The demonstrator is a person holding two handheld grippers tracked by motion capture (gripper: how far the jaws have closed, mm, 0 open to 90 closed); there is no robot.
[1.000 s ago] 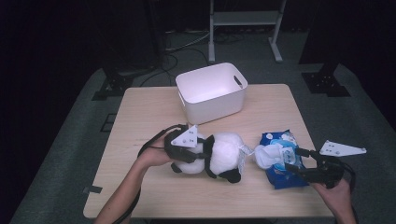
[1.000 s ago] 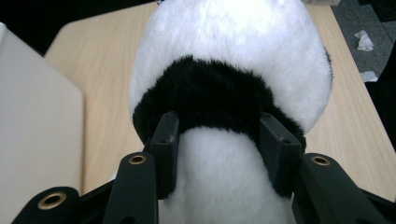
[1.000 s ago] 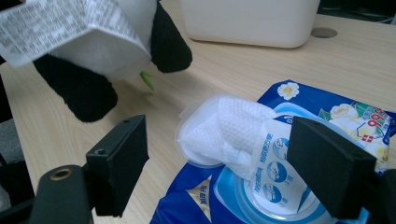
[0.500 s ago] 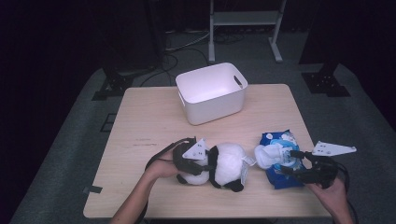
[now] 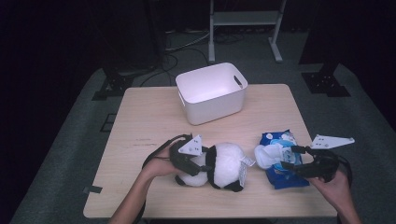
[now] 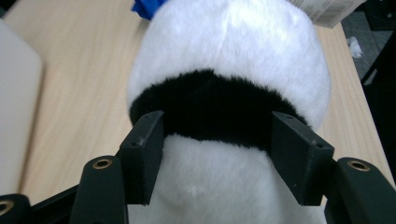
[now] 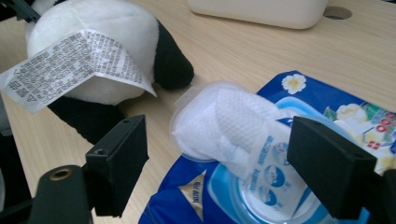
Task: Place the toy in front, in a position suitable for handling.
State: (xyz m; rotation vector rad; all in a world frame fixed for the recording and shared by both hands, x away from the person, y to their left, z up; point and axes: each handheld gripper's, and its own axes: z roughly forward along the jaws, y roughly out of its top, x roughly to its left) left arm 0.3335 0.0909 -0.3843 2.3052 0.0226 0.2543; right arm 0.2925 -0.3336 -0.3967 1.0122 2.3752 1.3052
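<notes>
Since the earlier frame, left hand-held gripper (image 5: 204, 161) jaws have just been opening; they straddle the panda plush (image 5: 219, 167) lying on the table (image 5: 154, 116), pads off it. Right hand-held gripper (image 5: 289, 157) stands open around the wipes pack (image 5: 282, 158).

A dim lab or studio was suggested: a lone wooden table (image 5: 140, 121) ringed by black equipment stands (image 5: 327, 79) and floor cables (image 5: 173, 51).

A black-and-white plush panda (image 5: 219, 166), blue wipes pack (image 5: 282, 161), white bin (image 5: 212, 92).
</notes>
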